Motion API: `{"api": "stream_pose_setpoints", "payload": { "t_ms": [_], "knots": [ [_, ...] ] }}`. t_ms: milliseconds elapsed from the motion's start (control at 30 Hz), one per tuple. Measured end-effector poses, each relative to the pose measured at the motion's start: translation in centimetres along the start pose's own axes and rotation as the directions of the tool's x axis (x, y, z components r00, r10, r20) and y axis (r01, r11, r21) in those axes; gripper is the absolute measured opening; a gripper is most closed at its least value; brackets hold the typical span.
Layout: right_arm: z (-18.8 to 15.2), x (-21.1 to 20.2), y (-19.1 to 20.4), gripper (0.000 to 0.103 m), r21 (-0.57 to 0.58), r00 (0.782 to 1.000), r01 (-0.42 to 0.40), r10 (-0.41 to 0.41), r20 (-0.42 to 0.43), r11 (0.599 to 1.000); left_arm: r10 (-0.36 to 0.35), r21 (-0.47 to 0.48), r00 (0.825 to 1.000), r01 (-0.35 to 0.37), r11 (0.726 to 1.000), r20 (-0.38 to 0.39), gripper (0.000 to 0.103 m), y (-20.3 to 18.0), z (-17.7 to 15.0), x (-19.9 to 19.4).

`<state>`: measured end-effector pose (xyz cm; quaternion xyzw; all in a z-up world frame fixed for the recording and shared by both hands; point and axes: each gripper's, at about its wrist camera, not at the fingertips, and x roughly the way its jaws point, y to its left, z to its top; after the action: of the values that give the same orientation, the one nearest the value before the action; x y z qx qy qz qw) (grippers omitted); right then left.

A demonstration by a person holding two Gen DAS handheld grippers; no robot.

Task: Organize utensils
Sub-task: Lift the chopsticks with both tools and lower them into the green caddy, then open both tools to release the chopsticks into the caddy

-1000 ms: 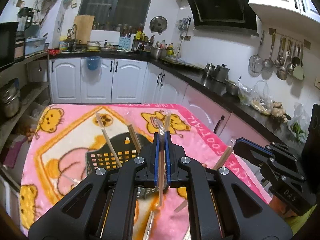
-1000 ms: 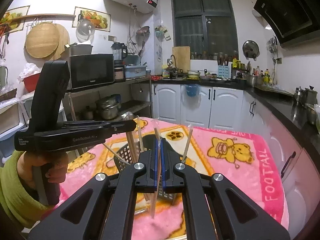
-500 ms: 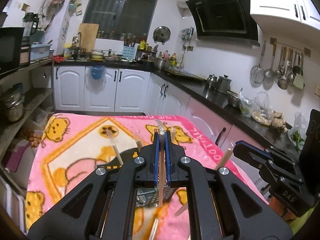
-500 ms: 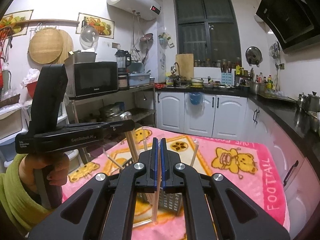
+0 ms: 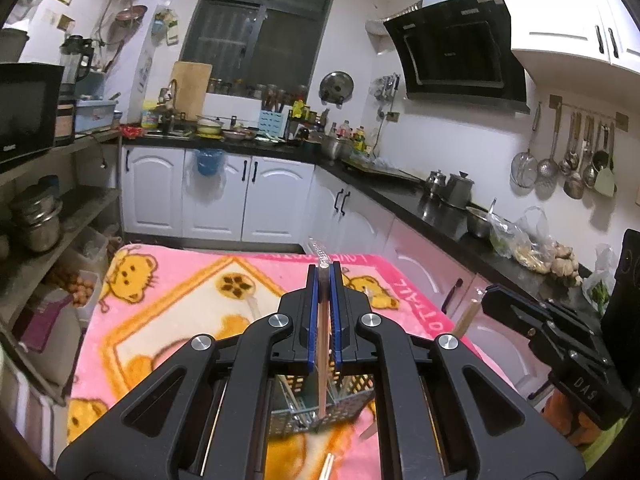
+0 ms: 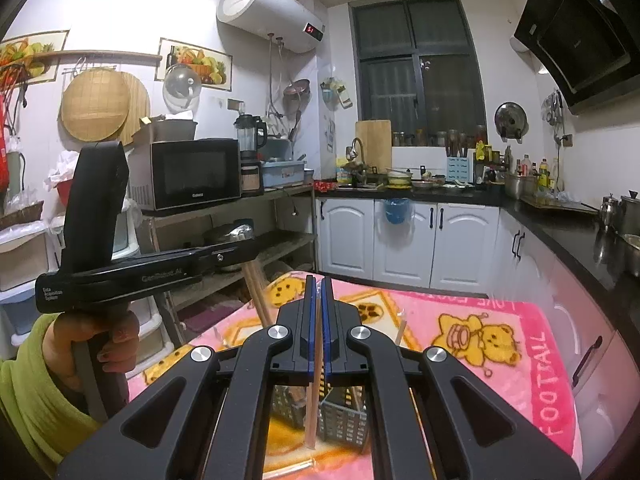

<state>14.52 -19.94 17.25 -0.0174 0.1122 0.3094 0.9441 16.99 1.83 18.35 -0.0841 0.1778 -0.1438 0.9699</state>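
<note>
My left gripper (image 5: 324,270) is shut on a wooden chopstick (image 5: 322,360) whose patterned top pokes out past the tips. Its lower end hangs over a black mesh utensil basket (image 5: 352,400) on the pink bear blanket (image 5: 168,312). In the right wrist view my right gripper (image 6: 318,280) is shut on a pale chopstick (image 6: 311,412) hanging beside the basket (image 6: 344,420), which holds several sticks. The left gripper (image 6: 224,256) shows at left, held by a hand (image 6: 100,344), its chopstick (image 6: 256,296) slanting down. The right gripper (image 5: 520,312) and its chopstick (image 5: 466,316) appear at right.
Loose chopsticks (image 5: 328,466) lie on the blanket in front of the basket. White cabinets (image 5: 256,196) and a dark counter (image 5: 440,216) with pots run behind and to the right. A shelf with a microwave (image 6: 192,172) stands at left.
Both grippers have risen with their chopsticks still gripped. The basket and blanket have slid lower in both views, and the chopstick ends now hang higher above the basket.
</note>
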Motion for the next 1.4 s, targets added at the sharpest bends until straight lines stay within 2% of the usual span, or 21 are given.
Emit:
{"api": "stream_pose_setpoints", "payload": {
  "t_ms": [433, 633, 1033, 1400],
  "knots": [
    [3.9, 0.4, -1.1, 0.003, -0.019, 0.995, 0.044, -0.042, 0.091, 0.999, 0.023, -0.027, 0.999, -0.022, 0.999, 0.036, 0.003, 1.2, 1.8, 0.8],
    [4.5, 1.5, -1.7, 0.003, -0.009, 0.994, 0.052, -0.051, 0.099, 0.999, 0.027, -0.053, 0.999, -0.025, 0.998, 0.040, 0.003, 1.6, 2.7, 1.9],
    [3.2, 4.8, -2.7, 0.003, 0.015, 0.998, 0.040, -0.041, 0.048, 0.999, 0.062, -0.031, 0.998, -0.061, 0.998, 0.024, 0.003, 1.2, 2.1, 5.0],
    [0.7, 8.0, -3.4, 0.003, 0.053, 0.999, 0.029, -0.027, -0.043, 0.998, 0.065, -0.040, 0.997, -0.067, 0.997, -0.047, 0.003, 2.0, -0.3, 7.5]
  ]
}}
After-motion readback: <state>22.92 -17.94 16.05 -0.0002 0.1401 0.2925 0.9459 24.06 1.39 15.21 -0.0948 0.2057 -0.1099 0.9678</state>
